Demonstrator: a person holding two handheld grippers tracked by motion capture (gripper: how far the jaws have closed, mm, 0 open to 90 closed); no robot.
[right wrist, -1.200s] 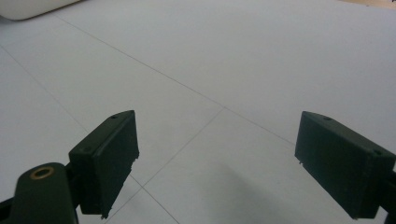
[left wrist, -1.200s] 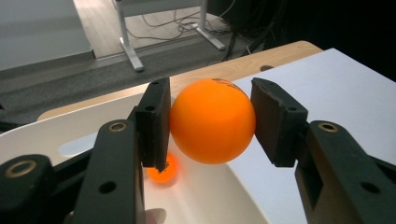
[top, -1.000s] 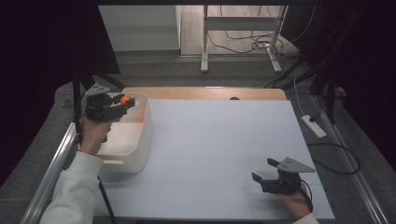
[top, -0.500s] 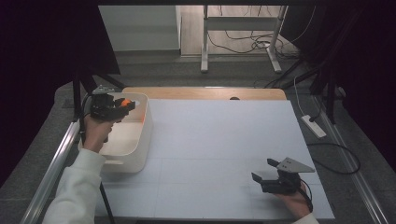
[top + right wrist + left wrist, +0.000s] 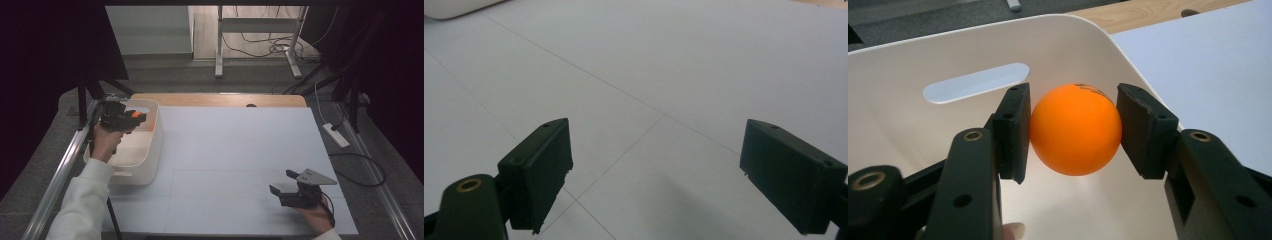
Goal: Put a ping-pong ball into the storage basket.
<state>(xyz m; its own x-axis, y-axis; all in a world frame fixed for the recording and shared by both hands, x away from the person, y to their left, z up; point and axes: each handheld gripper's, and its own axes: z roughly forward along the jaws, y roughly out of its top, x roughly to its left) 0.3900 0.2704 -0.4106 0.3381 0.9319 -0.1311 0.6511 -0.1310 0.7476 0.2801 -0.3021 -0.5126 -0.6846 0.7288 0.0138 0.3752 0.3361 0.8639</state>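
While left tongs (image 5: 1074, 131) clamp the orange ball (image 5: 1075, 131), its dark print unreadable, right tongs (image 5: 656, 175) gape.

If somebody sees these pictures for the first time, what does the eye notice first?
First comes the orange ball, the one bright thing here, clamped between the pads of the left gripper over the white tub at the table's left edge. Next is the right gripper, with its jaws wide apart and nothing between them, low over the bare white table top at the near right.
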